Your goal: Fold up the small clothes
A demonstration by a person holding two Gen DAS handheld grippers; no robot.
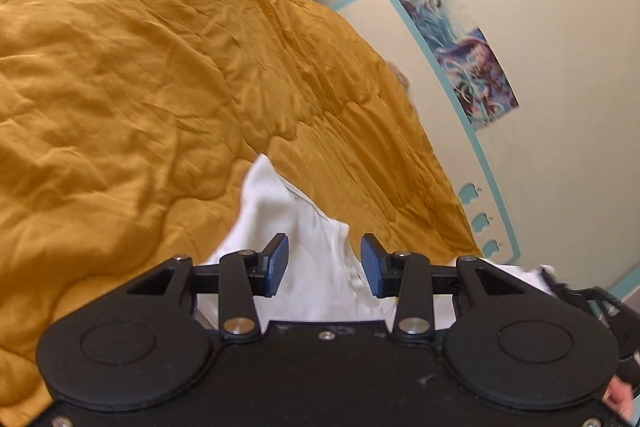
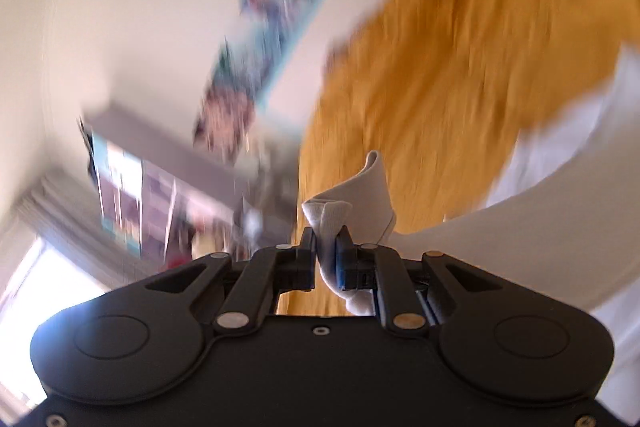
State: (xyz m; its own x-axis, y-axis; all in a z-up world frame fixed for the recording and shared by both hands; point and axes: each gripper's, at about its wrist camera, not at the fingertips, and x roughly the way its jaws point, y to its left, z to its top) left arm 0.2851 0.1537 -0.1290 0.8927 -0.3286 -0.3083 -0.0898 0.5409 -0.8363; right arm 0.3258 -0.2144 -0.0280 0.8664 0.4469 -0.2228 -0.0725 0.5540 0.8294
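Closest up, the right gripper [image 2: 327, 247] is clamped tight on a bunched bit of the white garment [image 2: 344, 199], lifted off the mustard bedspread [image 2: 460, 87] with everything behind it blurred. The left gripper [image 1: 324, 263] has its jaws apart, nothing pinched, hovering over the same white cloth lying on the near part of the bed.

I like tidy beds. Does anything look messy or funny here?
Yes. The yellow quilt is full of wrinkles. A white cloth lies bunched on it, not folded, under the open left tongs. The right tongs pinch a scrunched bit of cloth. That view is very blurry.
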